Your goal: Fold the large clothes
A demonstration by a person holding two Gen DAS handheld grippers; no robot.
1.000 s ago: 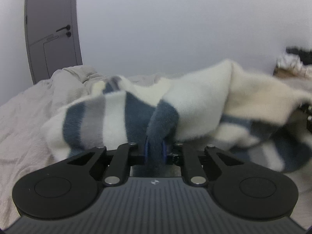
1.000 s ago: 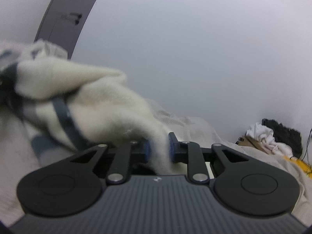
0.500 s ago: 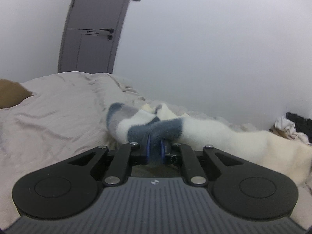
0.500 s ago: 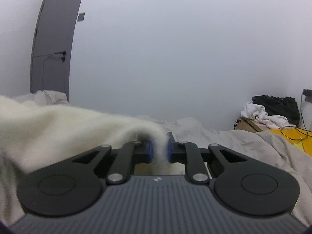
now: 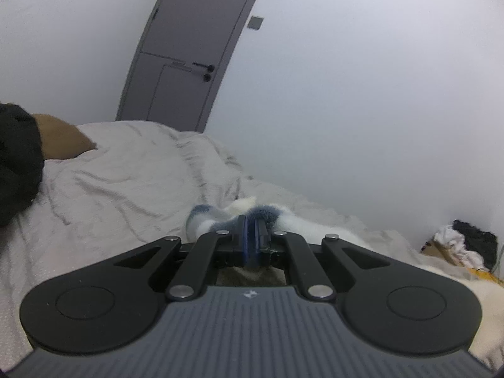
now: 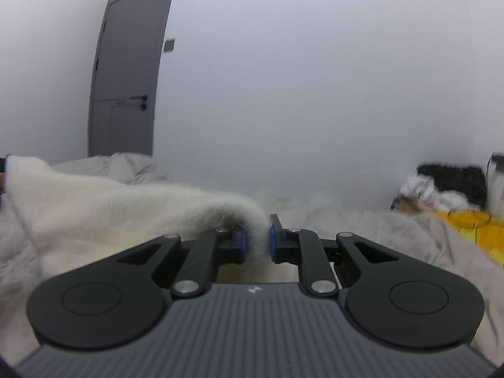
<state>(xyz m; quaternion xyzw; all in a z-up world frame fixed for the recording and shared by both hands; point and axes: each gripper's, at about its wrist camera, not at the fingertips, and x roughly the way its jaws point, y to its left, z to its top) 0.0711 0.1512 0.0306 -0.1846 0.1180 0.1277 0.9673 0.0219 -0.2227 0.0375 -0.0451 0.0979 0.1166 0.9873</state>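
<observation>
So in the left wrist view we had the left gripper [image 5: 251, 231] pinched nearly all the way closed, its blue pads squeezing a fuzzy dark-blue bit of the fleece garment [image 5: 220, 219], which is a fluffy cream thing with blue and grey stripes. The striped end bunched up right past the fingertips and the cream part trailed off to the right, lying low over the bed [image 5: 119, 173] with its wrinkly pale sheet. Further back we could see a grey door [image 5: 186, 63] in the white wall, a tan pillow [image 5: 60, 141] off to the left with something black [image 5: 15, 163] in front of it that we couldn't identify, and a heap of clothes [image 5: 460, 241] by the wall on the right. Over in the right wrist view, the right gripper [image 6: 257, 241] was closed down on a thick fold of the same garment [image 6: 110, 208], so the pads sat a bit apart with cream fleece filling the gap between them. From there the fabric spread out to the left, draped over the bed [image 6: 378, 233]. The picture was kinda blurry on the right side, but we could make out a yellow patch [image 6: 472, 225], more piled clothes [image 6: 441, 186] and the door [image 6: 129, 78] again at the back left.
</observation>
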